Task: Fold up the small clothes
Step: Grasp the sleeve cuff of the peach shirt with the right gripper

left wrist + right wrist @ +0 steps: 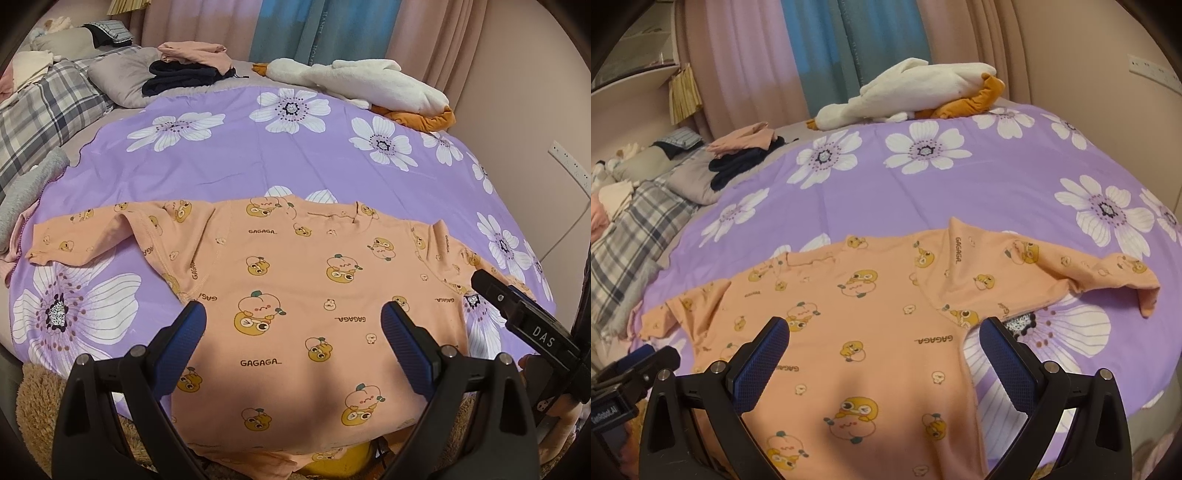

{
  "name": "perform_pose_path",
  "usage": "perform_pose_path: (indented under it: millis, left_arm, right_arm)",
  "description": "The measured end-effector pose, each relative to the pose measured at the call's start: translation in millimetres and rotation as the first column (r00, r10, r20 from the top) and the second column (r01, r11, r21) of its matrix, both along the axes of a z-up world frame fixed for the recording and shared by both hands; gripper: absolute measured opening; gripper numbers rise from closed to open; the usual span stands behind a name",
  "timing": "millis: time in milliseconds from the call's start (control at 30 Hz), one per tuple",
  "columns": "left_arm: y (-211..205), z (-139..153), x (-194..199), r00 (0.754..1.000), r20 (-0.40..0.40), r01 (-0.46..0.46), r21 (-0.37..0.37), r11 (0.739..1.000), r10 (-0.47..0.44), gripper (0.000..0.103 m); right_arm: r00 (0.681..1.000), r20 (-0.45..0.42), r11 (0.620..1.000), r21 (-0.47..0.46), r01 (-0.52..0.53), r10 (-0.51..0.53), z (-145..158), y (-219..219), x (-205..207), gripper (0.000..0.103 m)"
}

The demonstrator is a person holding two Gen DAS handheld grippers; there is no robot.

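Observation:
A small peach long-sleeved shirt (295,280) printed with cartoon ducks and "GAGAGA" lies spread flat on the purple flowered sheet (236,166), neck away from me, sleeves out to both sides. It also shows in the right wrist view (871,325). My left gripper (293,321) is open and empty above the shirt's lower body. My right gripper (884,338) is open and empty above the shirt's right side; it shows from the side in the left wrist view (517,306). The left gripper shows at the lower left of the right wrist view (639,363).
A white plush goose (354,81) lies at the far edge of the bed. A pile of folded dark and pink clothes (192,70) sits on a grey pillow at the back left. A plaid blanket (40,110) lies at the left. Curtains hang behind.

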State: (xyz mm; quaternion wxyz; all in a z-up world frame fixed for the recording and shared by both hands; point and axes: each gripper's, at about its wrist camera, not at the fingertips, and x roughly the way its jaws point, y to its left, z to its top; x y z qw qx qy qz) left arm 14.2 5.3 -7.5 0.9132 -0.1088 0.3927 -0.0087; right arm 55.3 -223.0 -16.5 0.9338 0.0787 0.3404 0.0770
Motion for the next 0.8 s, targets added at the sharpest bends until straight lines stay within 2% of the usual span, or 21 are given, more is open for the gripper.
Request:
perform_pose_path:
  millis: [333,500,600,700,800]
  left_arm:
    - [-6,-13,11,0.999,-0.041,0.029,-0.045,0.999,-0.031,0.094]
    - [-9,-22,17,0.997,-0.062,0.035,-0.048,0.998,-0.038,0.091]
    - [-9,-30,23,0.996,-0.082,0.033,-0.052,0.998,-0.038,0.086]
    - [-9,-40,30,0.992,-0.118,0.025,-0.056,0.998,-0.032,0.077]
    - [-11,-47,35,0.989,-0.141,0.026,-0.053,0.998,-0.033,0.073]
  right_arm:
    - [0.998,-0.031,0.997,0.052,0.052,-0.05,-5,-26,6,0.102]
    - [0.989,-0.06,0.981,0.132,0.14,-0.133,-8,-69,8,0.102]
    - [0.959,-0.105,0.944,0.177,0.279,-0.264,-14,-115,8,0.102]
    - [0.911,-0.159,0.882,0.236,0.409,-0.38,-25,-165,4,0.102]
    - [0.876,-0.191,0.832,0.276,0.481,-0.443,-33,-200,3,0.097]
